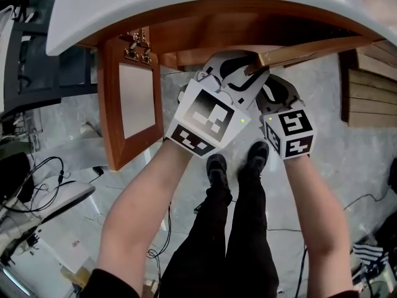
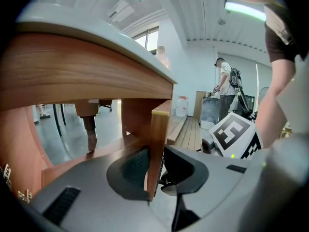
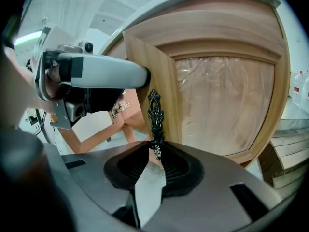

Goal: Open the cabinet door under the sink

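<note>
The right-hand cabinet door (image 1: 298, 53) under the white sink (image 1: 186, 5) stands partly swung out. In the right gripper view its wood panel (image 3: 222, 105) carries a dark ornate handle (image 3: 154, 117). My right gripper (image 3: 154, 156) is shut on the handle's lower end; in the head view this gripper (image 1: 272, 90) sits just below the door edge. My left gripper (image 1: 248, 68) reaches the same door higher up. In its own view the door's free edge (image 2: 158, 129) stands between the pads of the left gripper (image 2: 157, 166), which close on both faces.
The left cabinet door (image 1: 133, 104) hangs fully open. Stacked wooden boards (image 1: 369, 92) lie to the right, and cables (image 1: 49, 179) trail over the floor at left. My shoes (image 1: 217, 166) stand right below the grippers. A person (image 2: 224, 81) stands far behind.
</note>
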{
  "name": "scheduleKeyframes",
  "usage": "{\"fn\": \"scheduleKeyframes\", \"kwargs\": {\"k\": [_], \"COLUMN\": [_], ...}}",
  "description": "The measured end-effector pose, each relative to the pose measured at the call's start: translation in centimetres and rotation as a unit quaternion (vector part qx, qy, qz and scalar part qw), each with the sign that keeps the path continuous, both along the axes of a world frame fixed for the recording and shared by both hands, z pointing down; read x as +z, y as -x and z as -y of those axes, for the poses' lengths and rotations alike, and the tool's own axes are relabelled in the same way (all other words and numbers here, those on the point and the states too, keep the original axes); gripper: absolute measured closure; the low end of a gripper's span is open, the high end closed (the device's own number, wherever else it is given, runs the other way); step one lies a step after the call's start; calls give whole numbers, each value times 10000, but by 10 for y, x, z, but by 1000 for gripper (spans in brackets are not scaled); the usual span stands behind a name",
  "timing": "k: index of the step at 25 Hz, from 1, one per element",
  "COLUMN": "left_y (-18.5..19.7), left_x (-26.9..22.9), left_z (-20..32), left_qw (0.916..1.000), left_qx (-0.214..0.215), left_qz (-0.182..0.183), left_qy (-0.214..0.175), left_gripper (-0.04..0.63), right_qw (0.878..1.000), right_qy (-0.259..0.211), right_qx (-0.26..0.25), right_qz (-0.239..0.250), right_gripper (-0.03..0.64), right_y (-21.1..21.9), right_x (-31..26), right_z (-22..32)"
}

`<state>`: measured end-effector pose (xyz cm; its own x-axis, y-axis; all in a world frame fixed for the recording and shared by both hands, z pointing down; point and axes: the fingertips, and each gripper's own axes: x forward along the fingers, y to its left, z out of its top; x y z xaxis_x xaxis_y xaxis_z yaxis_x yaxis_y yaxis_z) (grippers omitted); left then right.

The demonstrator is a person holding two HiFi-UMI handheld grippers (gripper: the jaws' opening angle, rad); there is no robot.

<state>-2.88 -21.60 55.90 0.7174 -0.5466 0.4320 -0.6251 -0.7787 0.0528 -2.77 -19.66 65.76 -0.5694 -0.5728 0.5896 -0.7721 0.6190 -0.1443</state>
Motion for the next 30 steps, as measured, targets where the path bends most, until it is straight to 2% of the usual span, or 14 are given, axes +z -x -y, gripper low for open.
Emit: {"fn": "scheduleKeyframes", "kwargs": {"k": [7, 11, 16, 20, 23, 28, 30], "left_y": [-8, -11, -13, -20, -21, -26, -27], "left_x": [-3, -4, -4, -1, 0, 0, 0], "left_z": [-8, -10, -8, -9, -12, -19, -22], "left_qw": [9998, 9991, 9992, 9978, 9976, 9956, 9954], "left_qx": [155, 341, 281, 475, 553, 788, 833], "left_qz": [115, 253, 228, 403, 391, 506, 482], "left_qy": [28, -57, -139, -237, -128, -11, 49], "left_gripper": [492, 494, 489, 495, 497, 500, 502], "right_qw": [10000, 10000, 10000, 9999, 10000, 9993, 9995], "right_qy": [42, 13, 1, 6, 33, -91, -76], "right_qx": [-42, -37, 27, 68, 40, -231, -114], "right_qz": [23, 53, 87, 92, 47, -289, -269], "right_gripper": [523, 523, 523, 522, 520, 510, 506], "right_y": [-7, -8, -7, -8, -8, -15, -22], "right_x": [-3, -4, -6, -6, -5, -8, -11], "right_z": [-8, -10, -11, -12, -15, -23, -30]}}
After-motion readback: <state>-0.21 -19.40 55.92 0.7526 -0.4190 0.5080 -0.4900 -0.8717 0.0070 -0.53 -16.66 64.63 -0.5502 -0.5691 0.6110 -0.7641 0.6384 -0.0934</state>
